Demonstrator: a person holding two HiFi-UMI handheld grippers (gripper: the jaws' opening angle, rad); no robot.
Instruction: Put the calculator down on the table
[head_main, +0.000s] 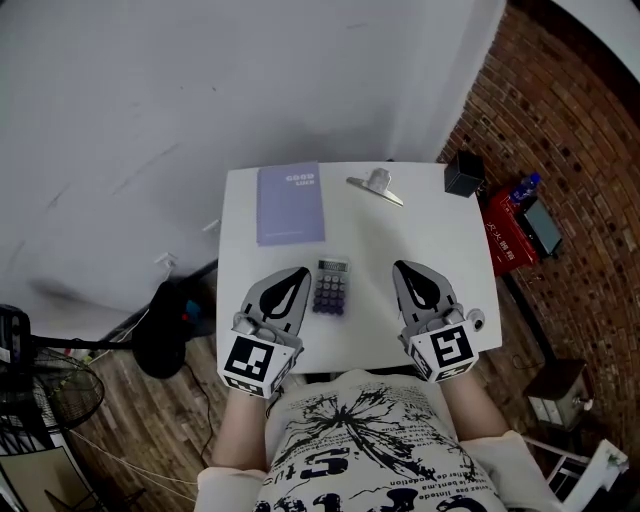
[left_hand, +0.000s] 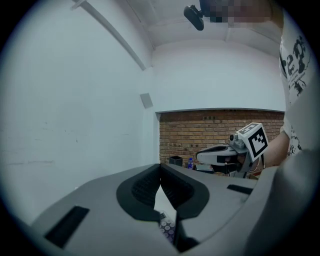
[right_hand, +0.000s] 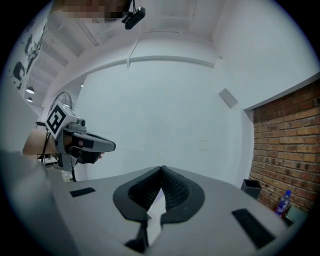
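While it sits at the near edge of the table, the left gripper has its jaws pressed together on nothing. A notebook lies ahead of it. The calculator lies flat on the table just to its right, between the two claws. The right gripper is likewise closed and empty, with a clip ahead of it and a black box further right.

Purple notebook, cover: "GOOD" in white; line beneath too small to read. Red box beside table: white characters, not legible. Shirt: large black print, letters unclear. Calculator keys: too small. Cube markers on left gripper and right gripper: patterns only.
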